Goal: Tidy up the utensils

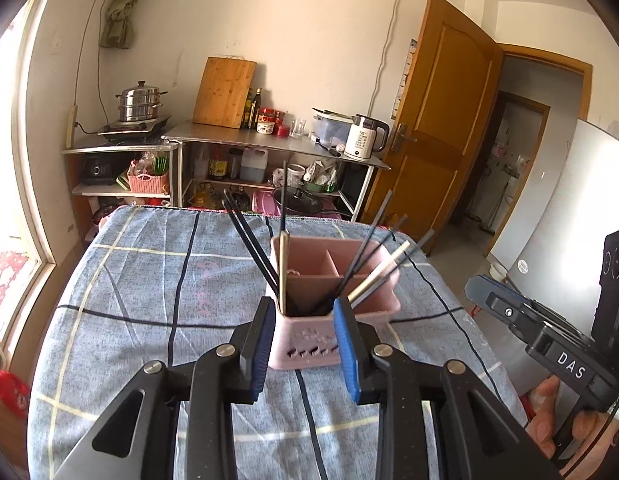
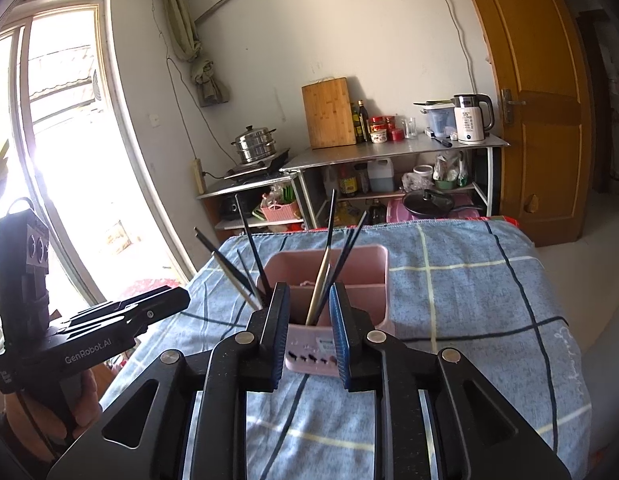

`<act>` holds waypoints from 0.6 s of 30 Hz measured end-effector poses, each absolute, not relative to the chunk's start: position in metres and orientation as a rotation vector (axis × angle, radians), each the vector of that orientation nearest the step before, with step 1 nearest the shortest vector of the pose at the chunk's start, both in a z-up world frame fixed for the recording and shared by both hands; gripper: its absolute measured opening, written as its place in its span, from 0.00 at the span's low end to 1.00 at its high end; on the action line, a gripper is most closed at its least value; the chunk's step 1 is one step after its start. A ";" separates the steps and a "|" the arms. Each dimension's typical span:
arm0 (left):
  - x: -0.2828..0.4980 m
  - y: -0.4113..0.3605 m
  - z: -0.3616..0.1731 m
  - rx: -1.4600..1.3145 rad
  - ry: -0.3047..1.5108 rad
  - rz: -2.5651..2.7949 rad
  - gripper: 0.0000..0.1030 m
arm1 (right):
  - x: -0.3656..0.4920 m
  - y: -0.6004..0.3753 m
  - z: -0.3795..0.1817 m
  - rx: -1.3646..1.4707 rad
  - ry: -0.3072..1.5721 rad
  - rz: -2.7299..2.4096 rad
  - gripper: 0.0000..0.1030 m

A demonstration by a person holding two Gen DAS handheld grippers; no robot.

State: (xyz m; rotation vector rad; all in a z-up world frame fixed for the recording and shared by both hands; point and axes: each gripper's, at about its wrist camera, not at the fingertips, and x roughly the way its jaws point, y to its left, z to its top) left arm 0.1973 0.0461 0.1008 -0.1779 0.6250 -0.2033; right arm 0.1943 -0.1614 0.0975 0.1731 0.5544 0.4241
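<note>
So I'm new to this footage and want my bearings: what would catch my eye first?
A pink utensil holder stands mid-table on a blue plaid cloth, dark chopsticks fanning out of it. The left hand-held gripper and right hand-held gripper frame it, jaws parted, gripping nothing. Behind, a wooden cutting board leans on the wall.

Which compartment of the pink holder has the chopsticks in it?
The long front compartment of the pink holder, nearest the grippers; the two smaller back compartments appear empty.

Table [image 1: 149, 280]: covered by a blue-grey checked cloth [image 1: 121, 320] with dark and pale lines. One pink compartmented utensil holder [image 1: 305, 344] stood directly on it, near its middle, chopsticks [image 1: 249, 240] leaning inside.
</note>
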 end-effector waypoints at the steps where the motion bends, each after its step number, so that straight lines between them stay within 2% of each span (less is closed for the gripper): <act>1: 0.190 0.044 0.099 -0.175 0.623 -0.203 0.29 | 0.188 -0.162 0.096 0.169 0.553 0.424 0.22; 18: 0.091 0.016 0.055 -0.136 0.649 -0.187 0.30 | 0.087 -0.177 0.057 0.081 0.583 0.378 0.27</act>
